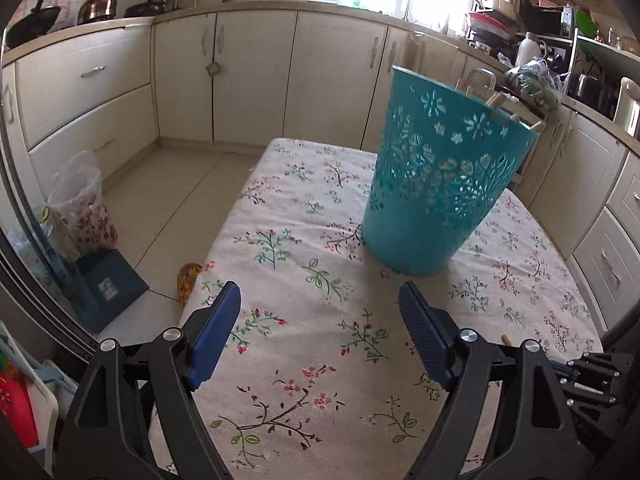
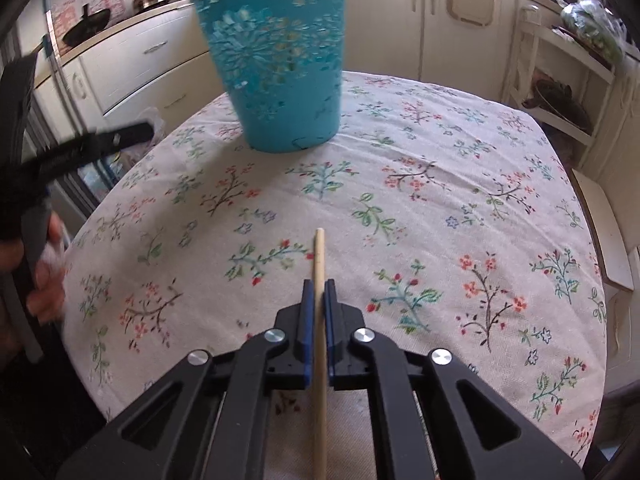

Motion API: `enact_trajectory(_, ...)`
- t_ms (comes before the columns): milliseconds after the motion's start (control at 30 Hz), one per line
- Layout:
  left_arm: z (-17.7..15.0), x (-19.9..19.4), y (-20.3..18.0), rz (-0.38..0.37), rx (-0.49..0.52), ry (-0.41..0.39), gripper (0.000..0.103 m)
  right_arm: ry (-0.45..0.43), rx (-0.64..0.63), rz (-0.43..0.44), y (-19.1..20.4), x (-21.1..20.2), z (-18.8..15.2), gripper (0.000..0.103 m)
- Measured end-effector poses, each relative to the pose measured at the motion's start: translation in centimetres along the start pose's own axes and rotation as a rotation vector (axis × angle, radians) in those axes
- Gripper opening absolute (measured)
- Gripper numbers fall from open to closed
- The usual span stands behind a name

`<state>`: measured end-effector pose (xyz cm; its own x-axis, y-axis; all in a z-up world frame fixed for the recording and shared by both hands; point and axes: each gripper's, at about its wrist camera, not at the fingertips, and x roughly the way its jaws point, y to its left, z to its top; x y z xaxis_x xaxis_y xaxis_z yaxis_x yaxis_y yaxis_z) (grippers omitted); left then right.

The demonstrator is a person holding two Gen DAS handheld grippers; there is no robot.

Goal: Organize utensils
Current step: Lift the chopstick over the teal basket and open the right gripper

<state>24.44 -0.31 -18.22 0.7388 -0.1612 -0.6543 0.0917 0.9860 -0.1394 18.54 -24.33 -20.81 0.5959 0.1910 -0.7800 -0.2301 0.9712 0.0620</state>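
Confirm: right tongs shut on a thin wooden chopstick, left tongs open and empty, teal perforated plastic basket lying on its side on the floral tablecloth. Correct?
One error: the teal perforated plastic basket stands upright on the floral tablecloth, not on its side; both wrist views show this. The rest holds: the right tongs are shut on the thin wooden chopstick, and the left tongs are open and empty.
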Motion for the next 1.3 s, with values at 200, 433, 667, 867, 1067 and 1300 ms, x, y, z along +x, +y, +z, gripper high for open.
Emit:
enact_trajectory(200,-0.7,1.1,-0.9,-0.004,0.023,0.042,0.082,0.031,-0.061,-0.018,0.7,-0.4,-0.3,0.014)
enact_trajectory(433,-0.9,2.1,-1.1,-0.001,0.026,0.096,0.083,0.001,0.094,0.082,-1.6,-0.5,-0.5,0.006)
enact_trajectory(667,-1.1,1.9,-1.3,-0.002,0.033,0.09,0.083,-0.117,0.253,0.269,-2.8,-3.7,-0.4,0.006)
enact_trajectory(867,-1.1,1.9,-1.0,-0.006,0.016,0.095,0.083,-0.271,0.303,0.403,-2.6,-7.9,2.4,0.006)
enact_trajectory(1067,-1.0,2.0,-1.0,-0.007,0.014,0.095,0.083,-0.411,0.277,0.469,-1.5,-10.7,8.8,0.006)
enact_trajectory(1300,-1.0,1.8,-0.8,-0.015,0.006,0.087,0.084,-0.609,0.263,0.403,1.0,-10.2,19.4,0.006)
